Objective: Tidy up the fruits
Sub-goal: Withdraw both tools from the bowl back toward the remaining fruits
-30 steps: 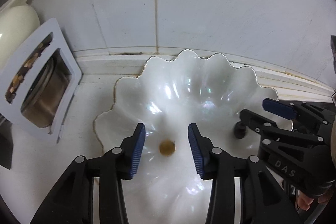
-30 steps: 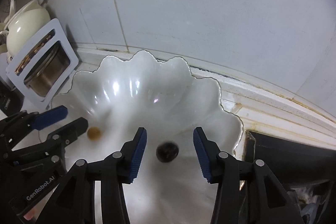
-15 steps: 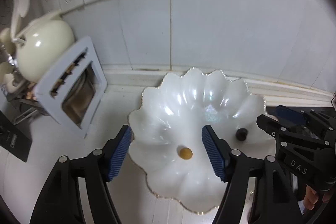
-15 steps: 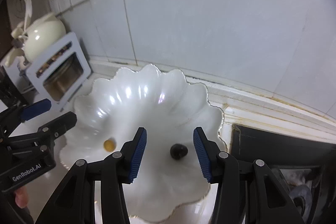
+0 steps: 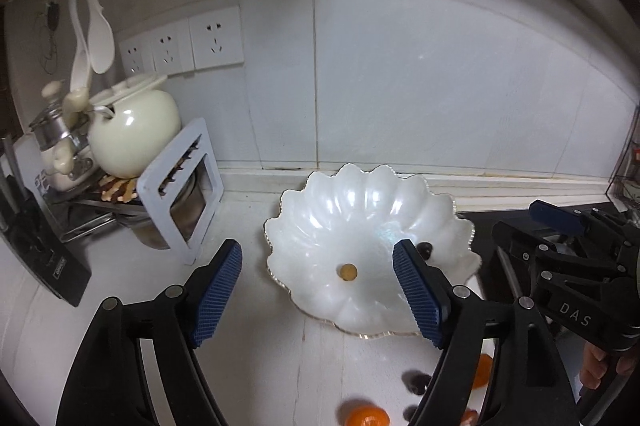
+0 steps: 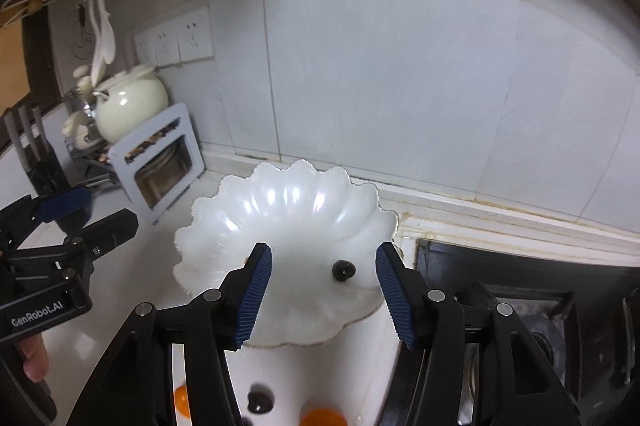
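A white scalloped bowl [image 5: 360,202] stands on the counter by the tiled wall. In it lie a small yellow fruit [image 5: 348,271] and a dark fruit [image 6: 343,271]. My left gripper [image 5: 318,248] hovers above and short of the bowl, its jaws opening with nothing between the pads. My right gripper [image 6: 325,254] hangs the same way over the bowl's [image 6: 280,194] near side, its jaws also opening and empty. Each gripper shows in the other's view: the right gripper [image 5: 518,220] and the left gripper [image 6: 110,206]. On the counter near me lie oranges [image 5: 366,416] [image 6: 322,417] and more dark fruit [image 6: 259,402].
A white rack holding a glass jar [image 5: 180,194] and a cream pot [image 5: 134,130] stand to the left of the bowl, with a black block [image 5: 40,258] beside them. A black gas stove [image 6: 520,286] is at the right. Wall sockets [image 5: 180,46] are behind.
Both grippers have drawn back and risen away from the bowl, and their jaws have widened. The yellow and dark fruits stay in the bowl. Fruits on the near counter have come into view.
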Tool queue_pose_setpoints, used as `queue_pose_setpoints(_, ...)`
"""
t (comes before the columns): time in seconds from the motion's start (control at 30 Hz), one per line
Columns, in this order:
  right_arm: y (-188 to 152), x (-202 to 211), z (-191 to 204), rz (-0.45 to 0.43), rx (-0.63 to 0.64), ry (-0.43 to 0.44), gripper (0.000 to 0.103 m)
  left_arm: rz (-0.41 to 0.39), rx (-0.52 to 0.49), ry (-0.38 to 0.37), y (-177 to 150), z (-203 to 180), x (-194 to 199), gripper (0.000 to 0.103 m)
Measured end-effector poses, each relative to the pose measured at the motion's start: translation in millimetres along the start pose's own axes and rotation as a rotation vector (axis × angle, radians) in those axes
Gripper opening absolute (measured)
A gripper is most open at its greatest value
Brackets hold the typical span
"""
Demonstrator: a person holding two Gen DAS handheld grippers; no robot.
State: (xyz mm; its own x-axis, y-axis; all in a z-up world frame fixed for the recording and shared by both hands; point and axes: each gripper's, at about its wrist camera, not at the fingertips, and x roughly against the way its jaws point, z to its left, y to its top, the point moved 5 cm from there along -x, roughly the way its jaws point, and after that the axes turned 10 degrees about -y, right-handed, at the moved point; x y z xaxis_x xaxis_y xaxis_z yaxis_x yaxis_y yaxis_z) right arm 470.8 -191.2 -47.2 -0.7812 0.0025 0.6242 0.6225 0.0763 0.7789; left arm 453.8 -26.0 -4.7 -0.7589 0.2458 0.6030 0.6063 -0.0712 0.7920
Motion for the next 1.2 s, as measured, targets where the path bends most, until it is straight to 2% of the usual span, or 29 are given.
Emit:
queue_pose_setpoints(0.3,-19.1,57.2,2.2,-0.074,-0.007,0.009,0.056,-0.037,-0.018,-0.027,-24.4,-16.8,48.3,0.080)
queue_pose_setpoints(0.67,-52.7,95.1,3.5,-0.103,0.026,0.013,0.056,-0.037,-0.044,-0.034,-65.2,-34.7,85.1,0.080)
queue_pose_setpoints(0.83,-73.1,104.4,-0.3,-0.092,0.037,0.012,0.056,-0.019,-0.074,-0.020,-84.9,-44.8,92.1,0.080)
queue_pose_setpoints(1.2,-117.4,104.8,-7.5,-0.006,0.049,0.046,0.056,0.072,-0.033,-0.046,-133.4,-60.4,85.0,0.080)
